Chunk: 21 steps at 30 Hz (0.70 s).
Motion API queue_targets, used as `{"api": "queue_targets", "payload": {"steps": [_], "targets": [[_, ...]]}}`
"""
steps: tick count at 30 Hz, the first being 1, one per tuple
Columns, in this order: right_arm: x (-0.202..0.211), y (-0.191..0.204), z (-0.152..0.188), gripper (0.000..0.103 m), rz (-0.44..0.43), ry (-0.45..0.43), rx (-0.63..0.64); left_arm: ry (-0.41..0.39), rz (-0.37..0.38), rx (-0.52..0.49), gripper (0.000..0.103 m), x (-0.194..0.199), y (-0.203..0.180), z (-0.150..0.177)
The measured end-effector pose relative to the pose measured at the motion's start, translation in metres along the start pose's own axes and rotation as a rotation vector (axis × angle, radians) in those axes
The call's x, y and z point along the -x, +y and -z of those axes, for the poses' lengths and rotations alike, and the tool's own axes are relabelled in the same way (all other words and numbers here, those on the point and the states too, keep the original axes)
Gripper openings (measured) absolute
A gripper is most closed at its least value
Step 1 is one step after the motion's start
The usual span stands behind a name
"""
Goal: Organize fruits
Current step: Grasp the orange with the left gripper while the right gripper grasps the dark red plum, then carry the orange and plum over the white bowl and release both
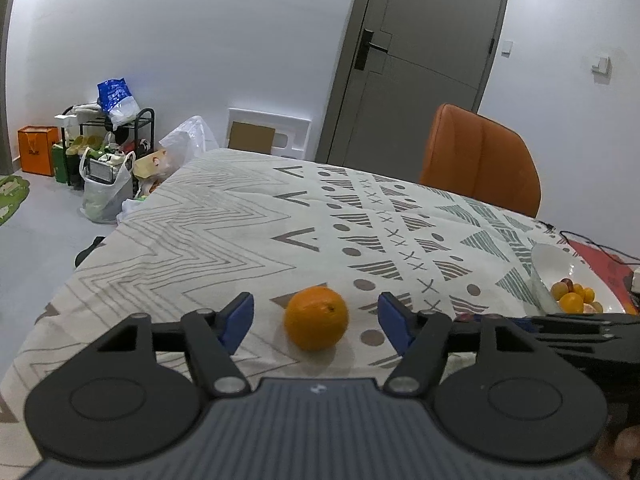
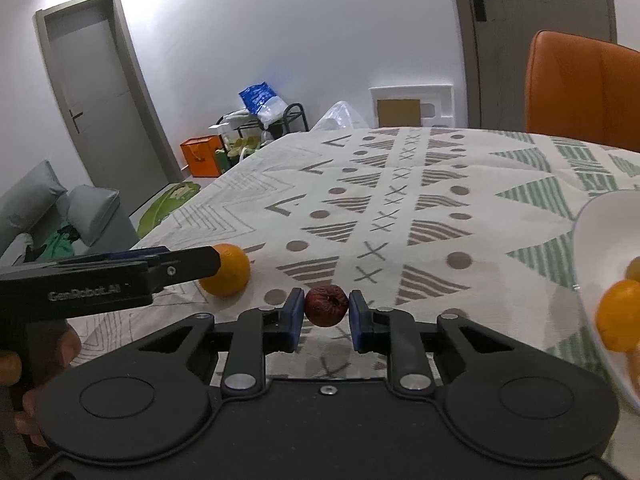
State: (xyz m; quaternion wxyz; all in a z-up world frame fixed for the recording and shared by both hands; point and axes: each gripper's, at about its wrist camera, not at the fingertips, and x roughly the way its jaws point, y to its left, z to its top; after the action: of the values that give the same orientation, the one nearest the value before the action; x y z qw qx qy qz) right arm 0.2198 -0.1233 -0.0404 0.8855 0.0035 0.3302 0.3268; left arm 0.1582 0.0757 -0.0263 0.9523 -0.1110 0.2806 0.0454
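The right tongs (image 2: 326, 314) clench a small, wrinkled red fruit (image 2: 326, 305), light and soft. The left tongs (image 1: 316, 322), released, straddle the firm, round orange (image 1: 316, 318); its widest middle looks best.

Our left claw (image 1: 316, 318) sits low over the surface, tilted downward, blue pads (image 1: 239, 322) spread apart and touching nothing. From the right wrist view we see it side-on, reaching in from the left, our fingers (image 2: 16, 368) wrapped round its handle. Our right claw (image 2: 324, 314) points down at a similar tilt, pads (image 2: 296, 314) clamped on a small dark red fruit (image 2: 327, 306).
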Motion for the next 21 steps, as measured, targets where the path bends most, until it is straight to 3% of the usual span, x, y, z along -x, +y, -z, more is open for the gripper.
{"api": "queue_targets", "payload": {"steps": [3,7,13,21], "targets": [[0.01,-0.01,0.001,0.022,0.025,-0.013,-0.019,0.023,-0.017,-0.016,0.061,-0.009,-0.008,0.001],[0.021,-0.02,0.004,0.022,0.05,-0.026,-0.031,0.073,-0.051,-0.007,0.039,-0.021,-0.009,0.004],[0.035,-0.033,0.01,0.022,0.069,-0.042,-0.052,0.069,-0.041,-0.009,0.039,-0.016,-0.017,0.002],[0.047,-0.046,0.014,0.022,0.087,-0.063,-0.079,0.051,0.034,-0.039,0.039,-0.008,-0.04,0.004]]}}
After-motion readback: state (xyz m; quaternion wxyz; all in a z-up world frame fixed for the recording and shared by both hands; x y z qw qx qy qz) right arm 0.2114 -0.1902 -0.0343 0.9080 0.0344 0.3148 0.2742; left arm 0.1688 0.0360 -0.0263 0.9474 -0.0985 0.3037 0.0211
